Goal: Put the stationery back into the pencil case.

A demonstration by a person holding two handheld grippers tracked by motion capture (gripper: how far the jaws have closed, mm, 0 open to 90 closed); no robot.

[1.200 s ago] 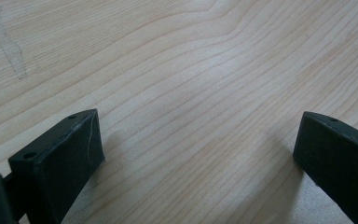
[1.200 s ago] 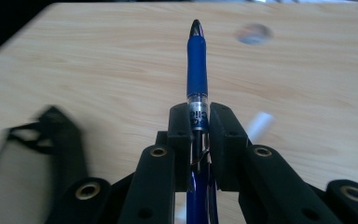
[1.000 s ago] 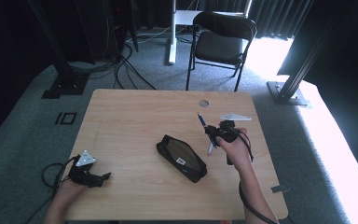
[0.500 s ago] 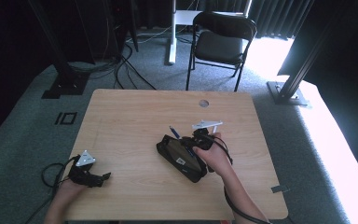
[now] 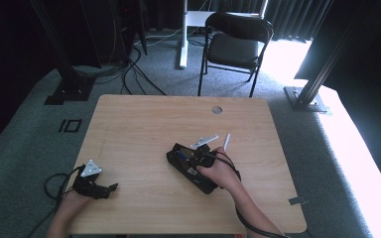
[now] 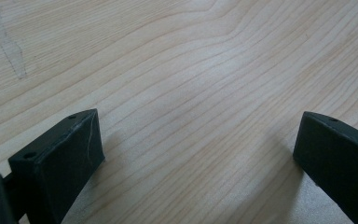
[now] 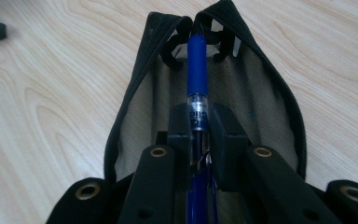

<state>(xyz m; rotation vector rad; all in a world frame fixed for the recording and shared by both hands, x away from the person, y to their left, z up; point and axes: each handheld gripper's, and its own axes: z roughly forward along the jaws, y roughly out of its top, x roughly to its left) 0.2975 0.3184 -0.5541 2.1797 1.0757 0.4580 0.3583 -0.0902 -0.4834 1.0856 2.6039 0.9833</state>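
On the wooden bench a black pencil case lies open, right of the middle and toward the near edge, its long axis running from far-left to near-right. The right gripper sits directly over the case's open mouth, held by the person's right hand, whose forearm comes in from the near right. In the right gripper view the right gripper has its fingers clenched on a blue pen: the pads press on the clear section of the barrel from both sides, and the pen's blue end points along the case, inside its open mouth, over the grey lining of the pencil case and toward the far end where the zipper edges meet. A white pen lies on the bench just right of and beyond the case, apart from it. The left gripper rests near the near-left corner of the bench, well apart from the case, in the person's left hand. In the left gripper view the left gripper has its fingers released and spread wide over bare wood, with nothing between them. A black chair stands on the floor beyond the far edge of the bench.
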